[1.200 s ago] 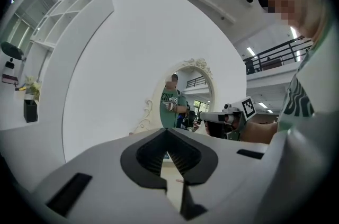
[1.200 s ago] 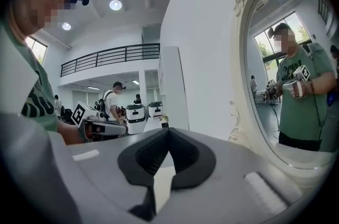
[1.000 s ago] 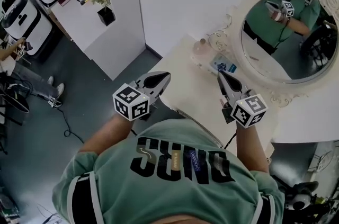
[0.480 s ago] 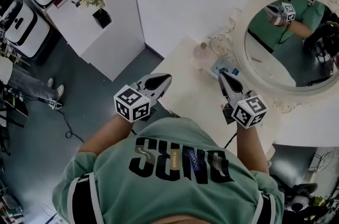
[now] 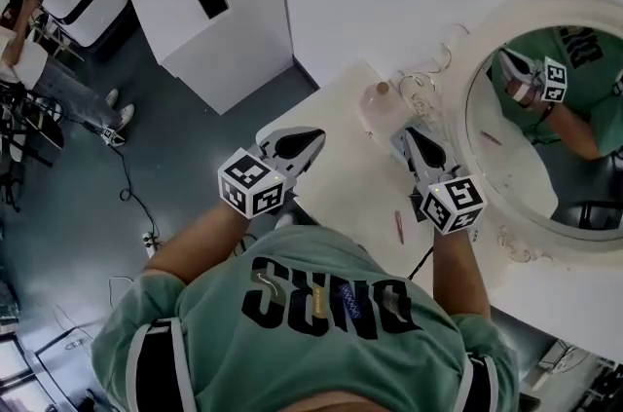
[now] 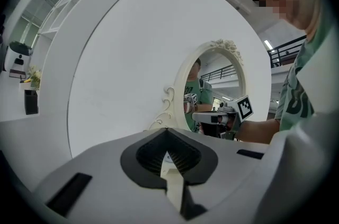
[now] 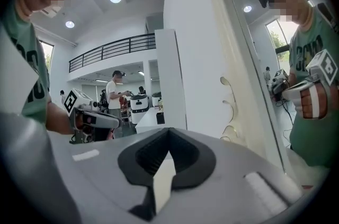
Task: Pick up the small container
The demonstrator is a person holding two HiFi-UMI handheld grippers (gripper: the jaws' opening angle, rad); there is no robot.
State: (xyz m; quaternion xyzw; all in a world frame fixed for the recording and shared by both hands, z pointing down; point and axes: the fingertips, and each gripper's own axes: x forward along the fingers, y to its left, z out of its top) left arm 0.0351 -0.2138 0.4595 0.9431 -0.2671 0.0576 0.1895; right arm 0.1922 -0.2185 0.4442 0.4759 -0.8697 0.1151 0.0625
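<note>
Seen from above, a person holds a tool in each hand over a cream surface (image 5: 350,181) beside a round mirror (image 5: 545,132). The left tool (image 5: 313,137) and right tool (image 5: 410,137) both have their jaws closed together on nothing. The small container (image 5: 378,100), pale pink, stands untouched near the mirror. The right tool points closest to it, probably readying a reach.
</note>
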